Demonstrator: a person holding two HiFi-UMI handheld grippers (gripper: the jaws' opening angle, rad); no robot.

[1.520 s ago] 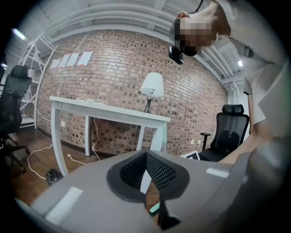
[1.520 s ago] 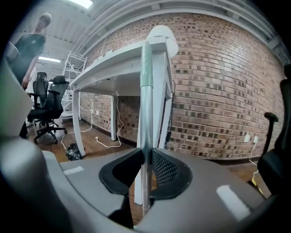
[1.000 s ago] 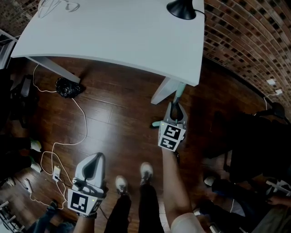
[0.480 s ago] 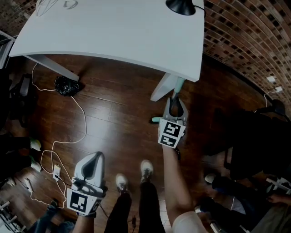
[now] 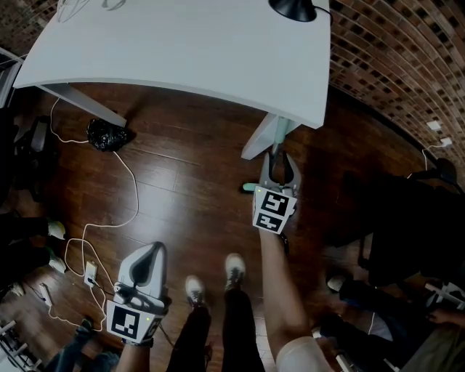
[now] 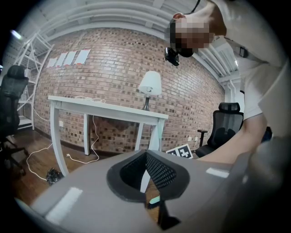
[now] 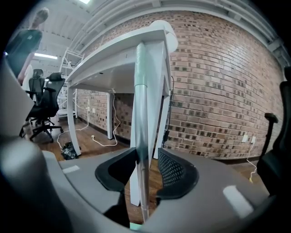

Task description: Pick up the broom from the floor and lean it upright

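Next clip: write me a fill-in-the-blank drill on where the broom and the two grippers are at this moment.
1. The broom handle stands upright between the jaws of the ____ gripper.
2. The handle's top leans on the edge of the white ____ that carries the lamp.
3. The left gripper, jaws together, holds ____.

Missing words: right; table; nothing.

Note: the right gripper has just been opening its jaws. The handle is between them, with a gap to one pad.
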